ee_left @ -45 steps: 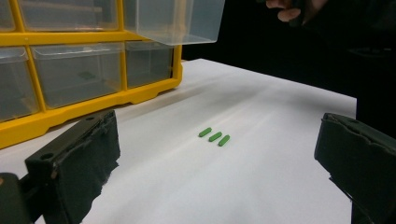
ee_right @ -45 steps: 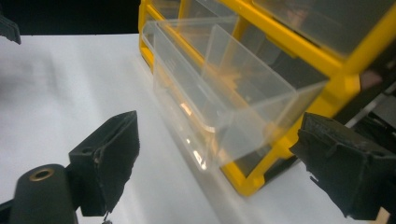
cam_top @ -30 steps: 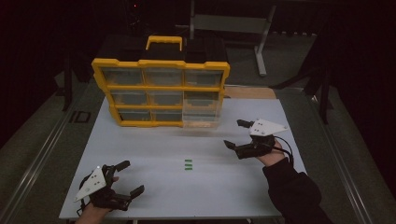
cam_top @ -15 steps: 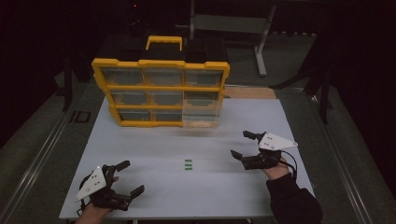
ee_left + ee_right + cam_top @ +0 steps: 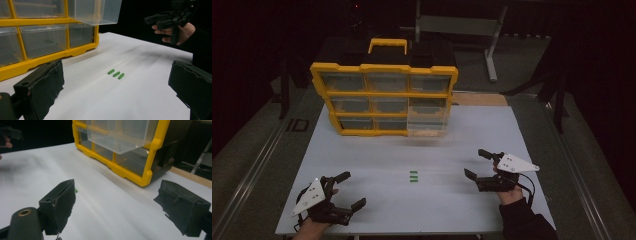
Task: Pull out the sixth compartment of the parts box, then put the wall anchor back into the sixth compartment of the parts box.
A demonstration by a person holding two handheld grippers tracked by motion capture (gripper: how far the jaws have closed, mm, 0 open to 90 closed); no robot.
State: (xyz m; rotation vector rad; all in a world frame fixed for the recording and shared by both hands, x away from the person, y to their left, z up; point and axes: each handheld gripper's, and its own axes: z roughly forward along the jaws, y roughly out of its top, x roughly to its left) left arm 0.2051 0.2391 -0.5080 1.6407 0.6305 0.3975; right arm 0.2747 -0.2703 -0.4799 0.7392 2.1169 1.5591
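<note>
Right gripper wide open and empty, hovering just above the white table, jaws aimed left toward the three green pieces lying side by side between the two grippers, well in front of the yellow organizer and its pulled-out clear drawer. Left gripper likewise spread and empty, on the far side of the pieces and looking about as far off, so hard to call the nearer hand. From the right gripper view, barely a green sliver peeking past the left-hand jaw; piece shape too small to make out.
</note>
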